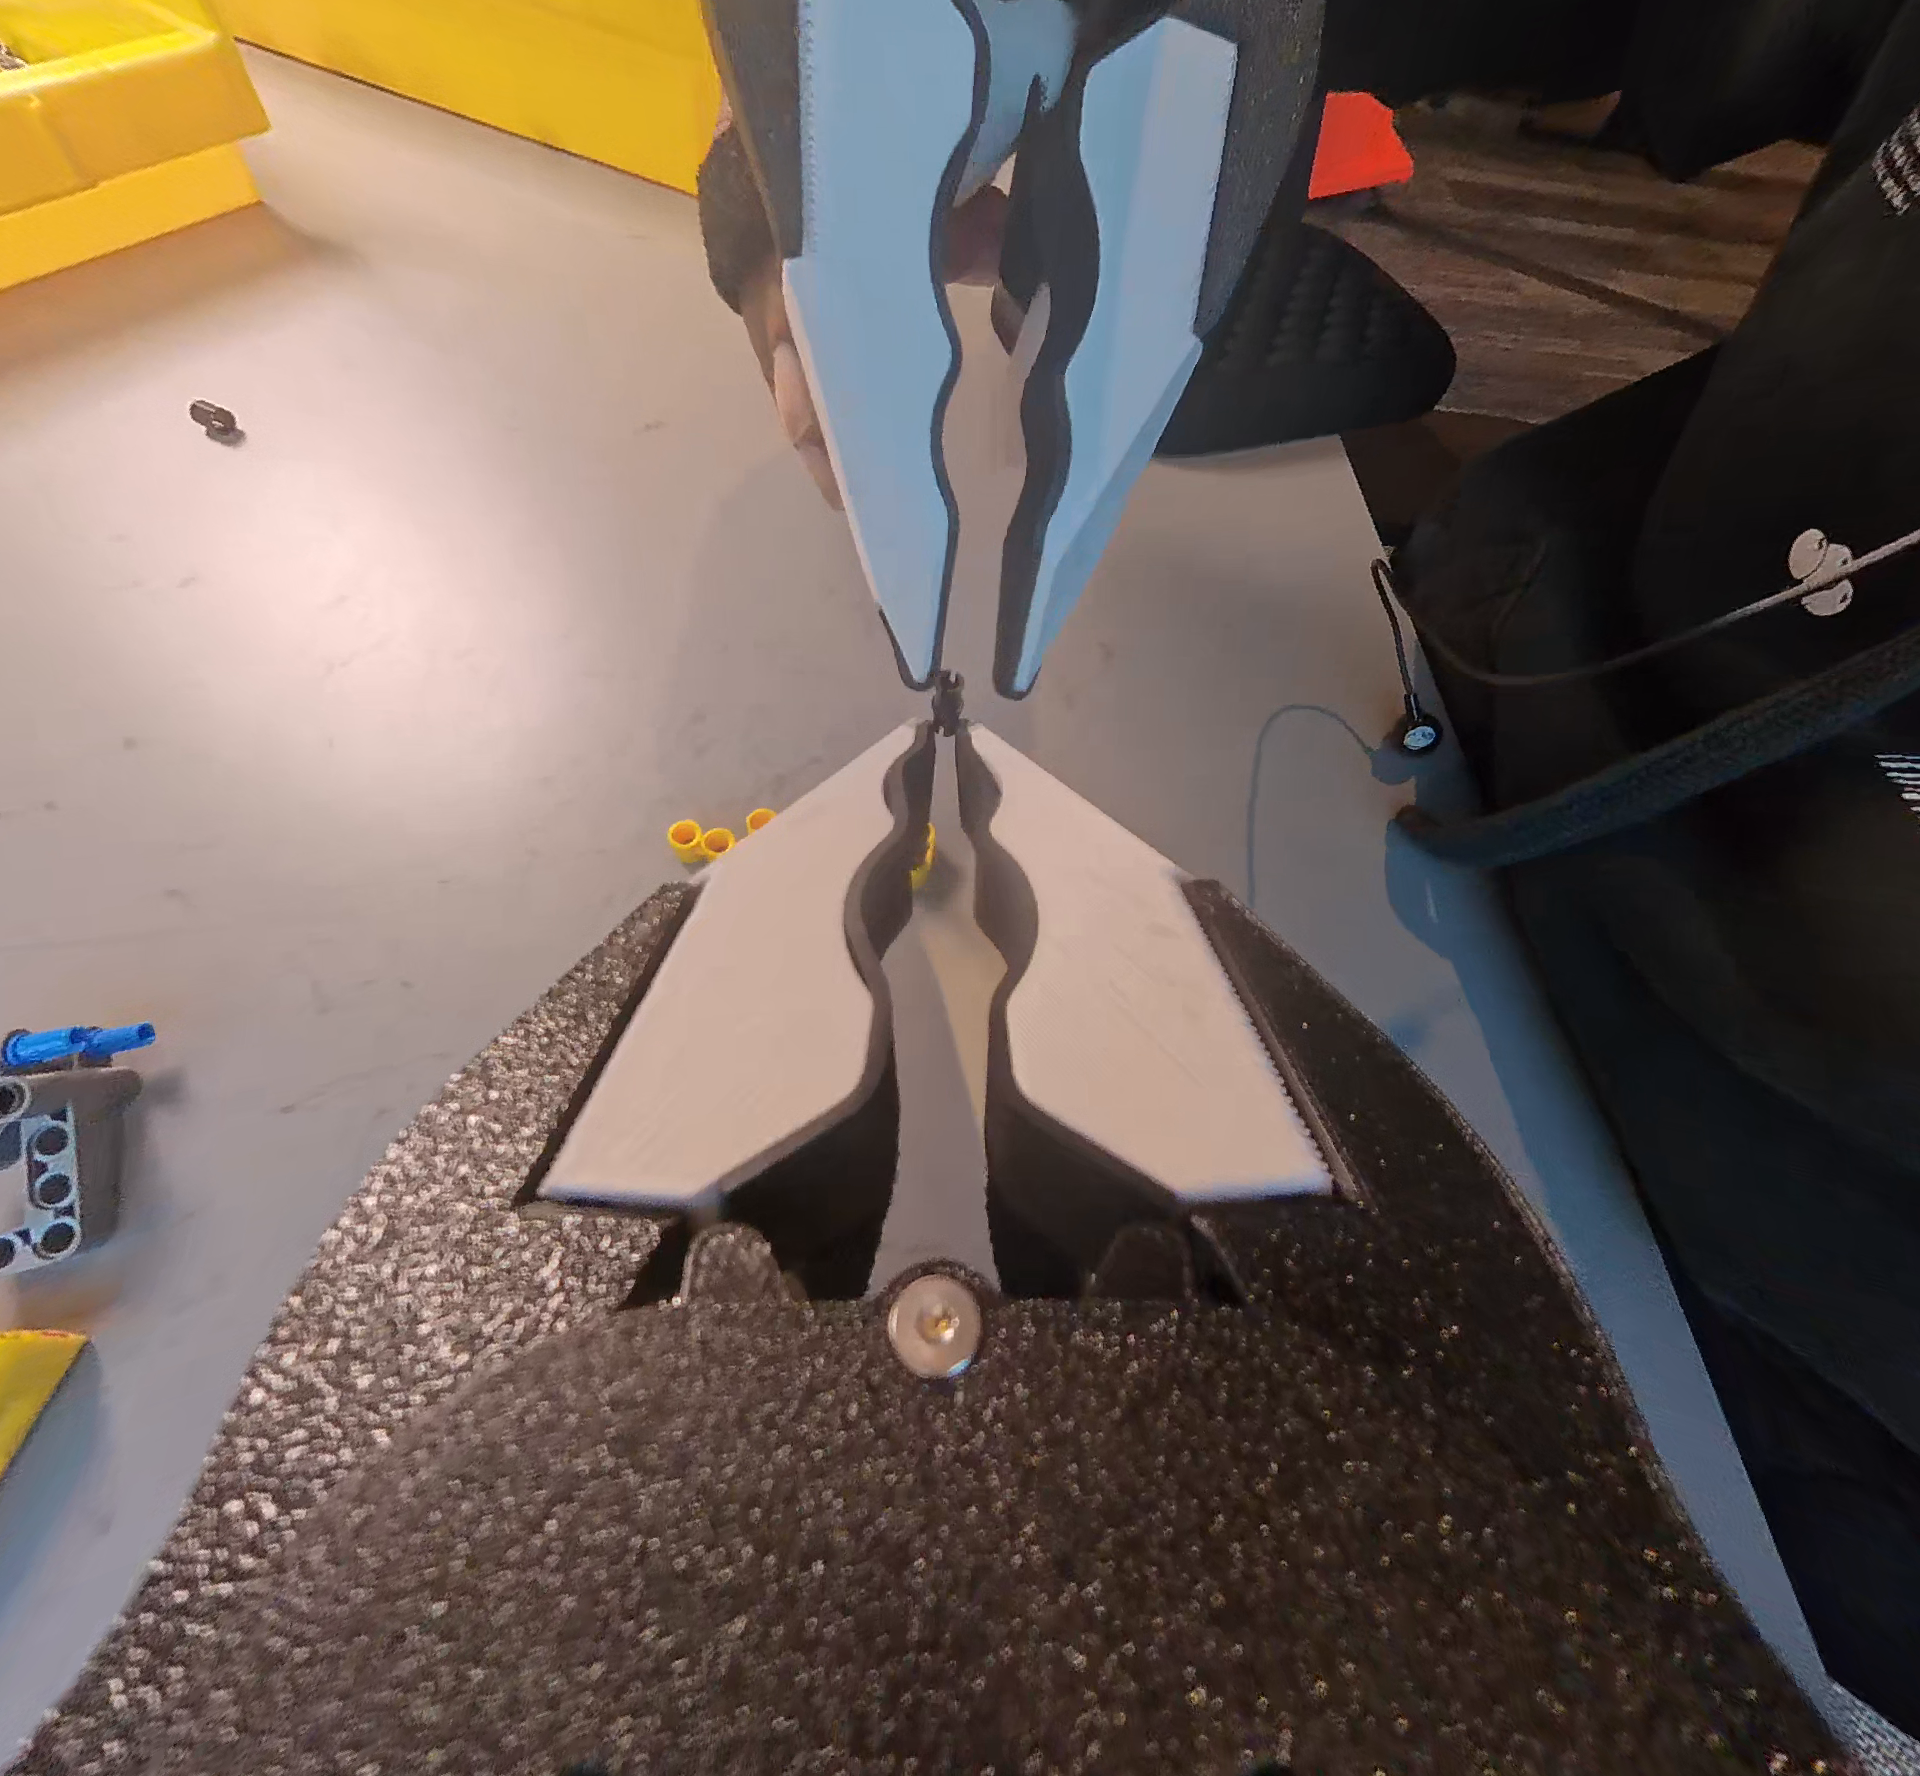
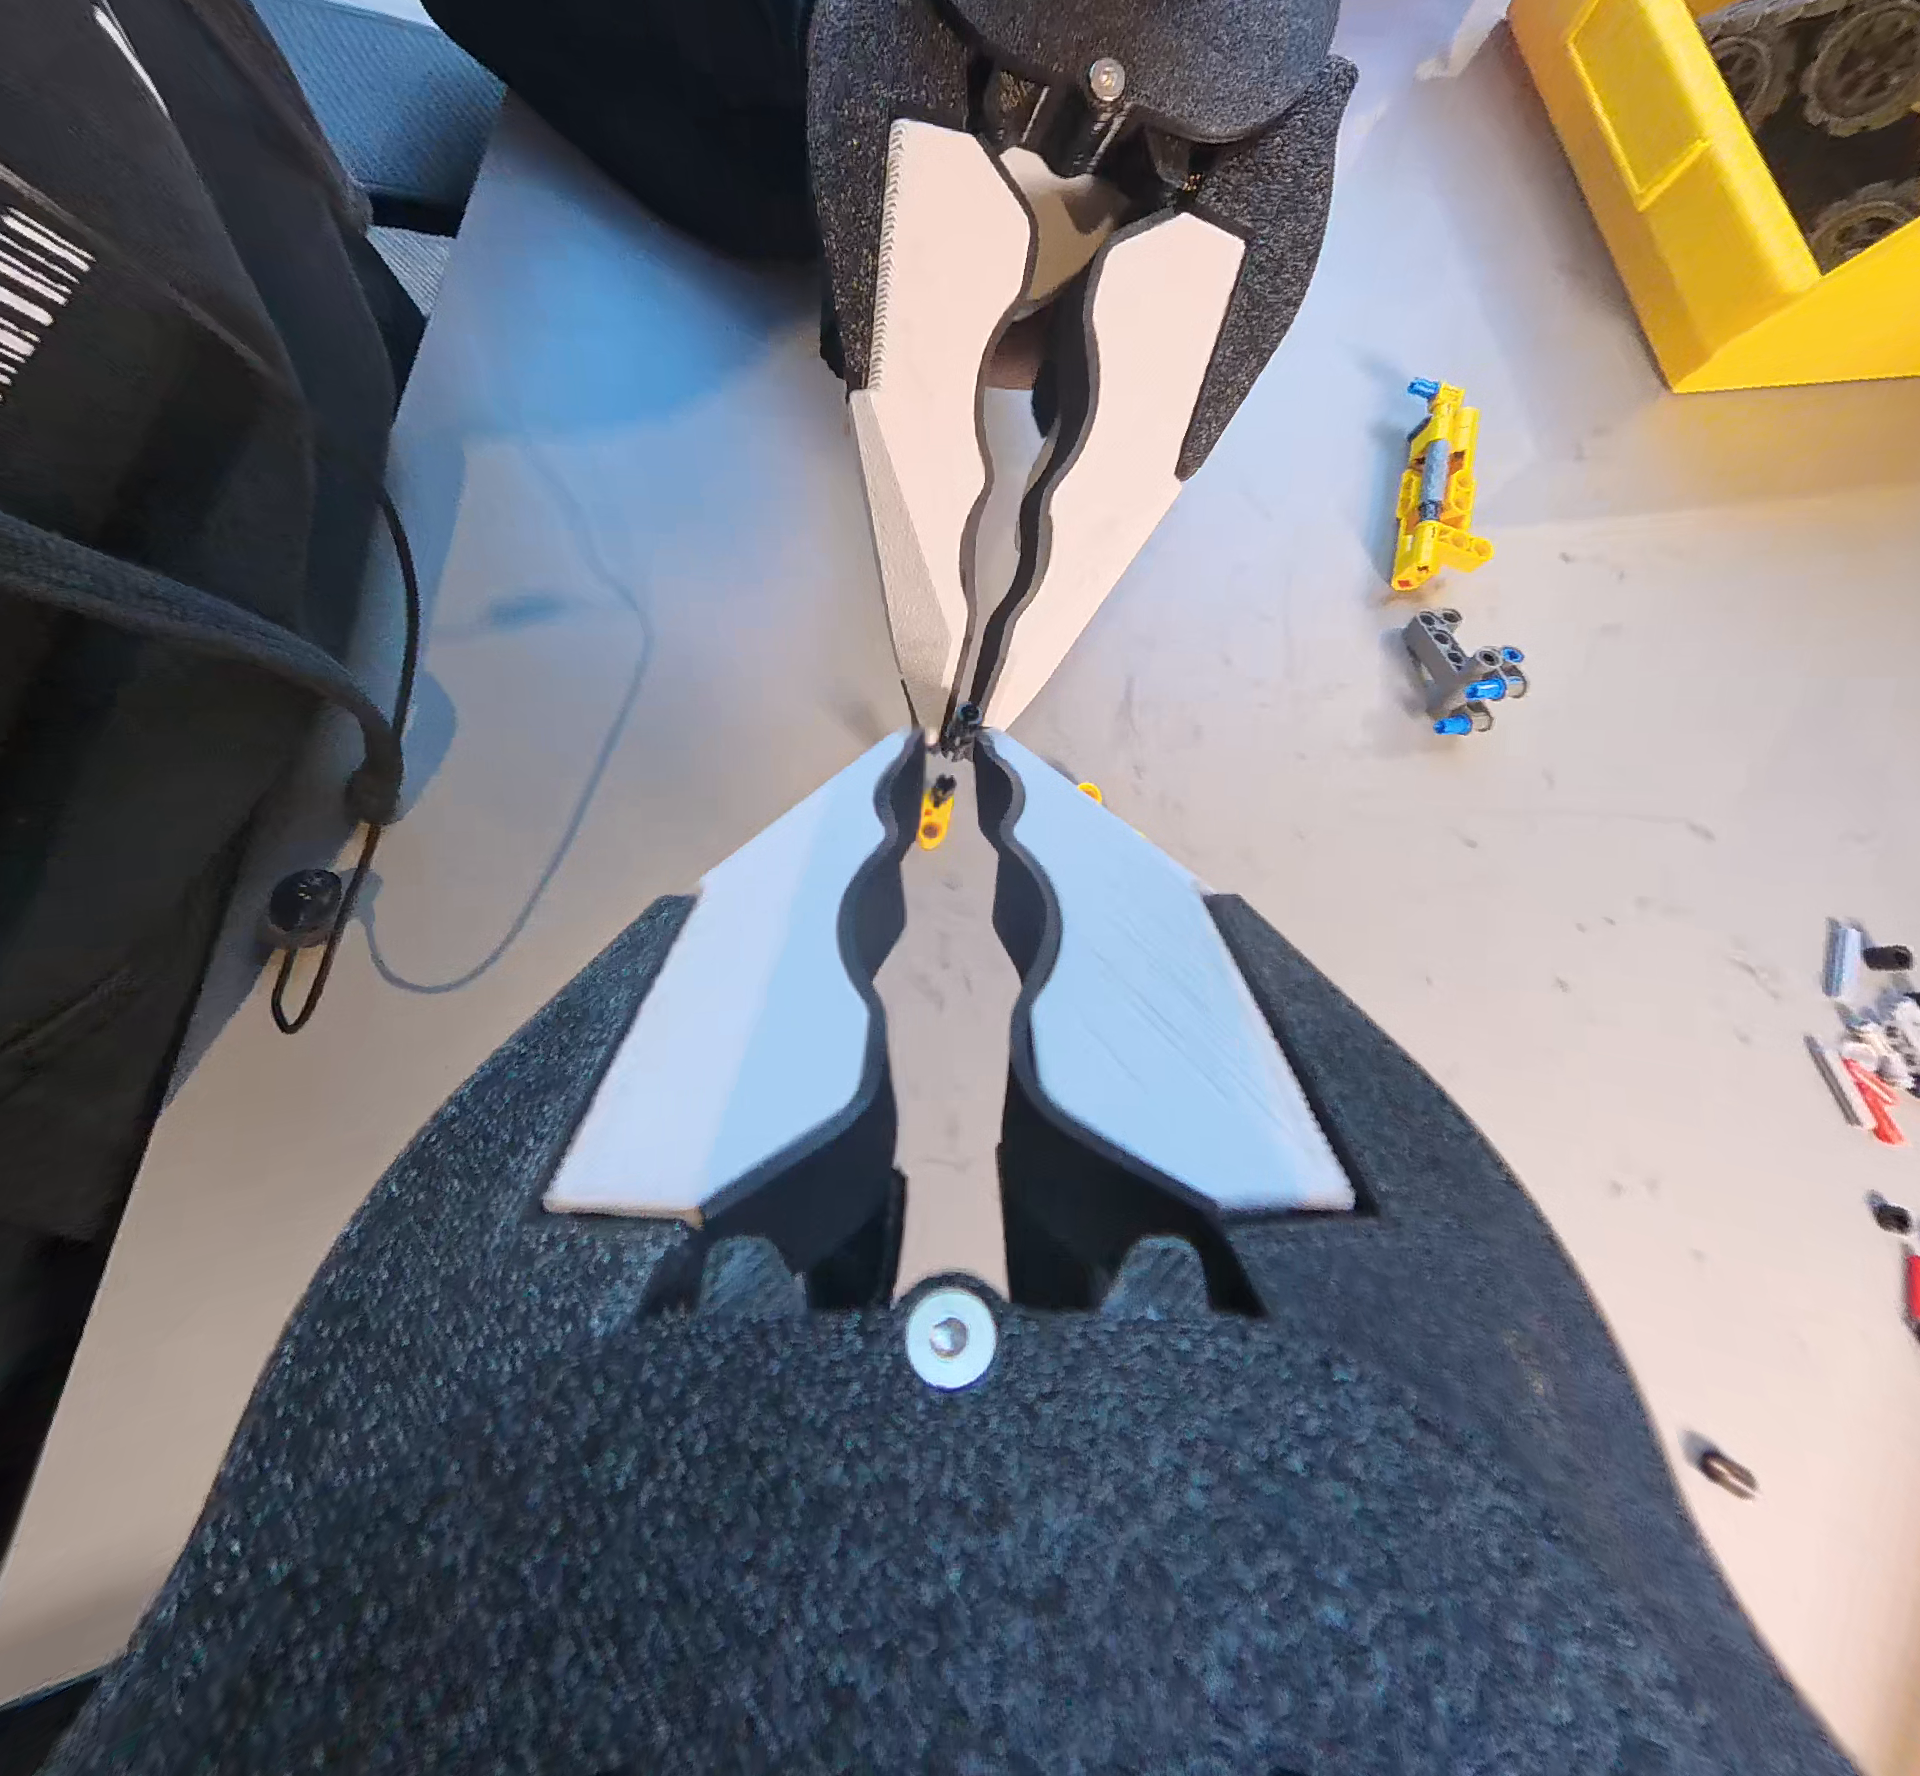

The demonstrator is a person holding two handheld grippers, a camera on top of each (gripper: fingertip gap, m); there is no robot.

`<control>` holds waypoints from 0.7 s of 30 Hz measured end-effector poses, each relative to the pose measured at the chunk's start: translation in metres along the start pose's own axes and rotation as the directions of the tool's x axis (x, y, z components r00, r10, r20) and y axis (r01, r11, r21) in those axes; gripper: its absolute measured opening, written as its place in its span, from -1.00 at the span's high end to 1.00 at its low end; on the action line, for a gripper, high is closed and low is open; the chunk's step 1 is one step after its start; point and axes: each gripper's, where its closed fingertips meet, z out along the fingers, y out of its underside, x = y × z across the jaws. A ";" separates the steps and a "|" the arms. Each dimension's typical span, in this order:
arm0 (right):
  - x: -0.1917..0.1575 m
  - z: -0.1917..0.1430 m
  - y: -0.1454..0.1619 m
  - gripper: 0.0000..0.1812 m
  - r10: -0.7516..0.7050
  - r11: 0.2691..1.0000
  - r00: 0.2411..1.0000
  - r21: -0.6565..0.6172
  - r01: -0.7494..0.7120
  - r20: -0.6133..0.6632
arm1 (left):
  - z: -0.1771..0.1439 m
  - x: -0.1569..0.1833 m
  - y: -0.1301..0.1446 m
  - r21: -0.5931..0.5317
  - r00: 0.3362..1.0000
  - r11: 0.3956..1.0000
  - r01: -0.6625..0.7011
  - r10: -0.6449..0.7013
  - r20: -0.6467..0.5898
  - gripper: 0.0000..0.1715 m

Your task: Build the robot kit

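Speckled black housing fills the bottom of each wrist view, and two pale fingers with wavy black pads run forward from it. The left claw [image 1: 945,734] is pinched together on a small black pin [image 1: 947,700], held at its very tip. The right claw [image 2: 951,744] meets it nose to nose; its fingertips stand a little apart on either side of the pin's free end, and I cannot tell whether they touch it.

Both claws hang above a pale grey desk [image 1: 416,687]. Right under the tips lies a short yellow beam [image 2: 932,817] with a black peg in it, and a few yellow bushes [image 1: 701,838] sit just beside it.

Farther out, on the side away from the person, a grey connector with blue pins [image 2: 1460,672] rests near a yellow beam assembly [image 2: 1439,500]. A scatter of small grey, red and black parts [image 2: 1870,1051] lies at the right wrist view's edge. One tiny black piece [image 1: 215,419] sits alone.

Beyond them stands a yellow bin [image 2: 1662,220] holding black toothed wheels and tracks [image 2: 1829,64].

On the other side, at the desk's edge, is a person in a black garment [image 1: 1766,791] with a thick black drawstring [image 2: 208,625]. White print [image 2: 31,292] on the cloth is too cropped and blurred to read. A thin cable [image 2: 582,791] loops over the desk there. No brand mark can be made out on the claws or the bin.
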 end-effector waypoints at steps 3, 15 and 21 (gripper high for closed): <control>-0.001 -0.001 -0.002 0.86 0.035 0.999 0.999 0.025 -0.036 0.025 | 0.000 0.000 0.000 -0.002 1.000 1.000 -0.009 0.009 0.007 0.97; 0.001 0.005 0.000 0.94 0.059 0.998 0.996 0.008 -0.060 0.065 | 0.001 -0.001 0.005 -0.030 0.999 0.999 -0.028 0.028 0.017 0.97; 0.002 0.006 0.000 0.95 0.078 0.997 0.994 0.011 -0.079 0.079 | 0.000 -0.002 0.009 -0.053 1.000 0.998 -0.016 0.017 0.017 0.91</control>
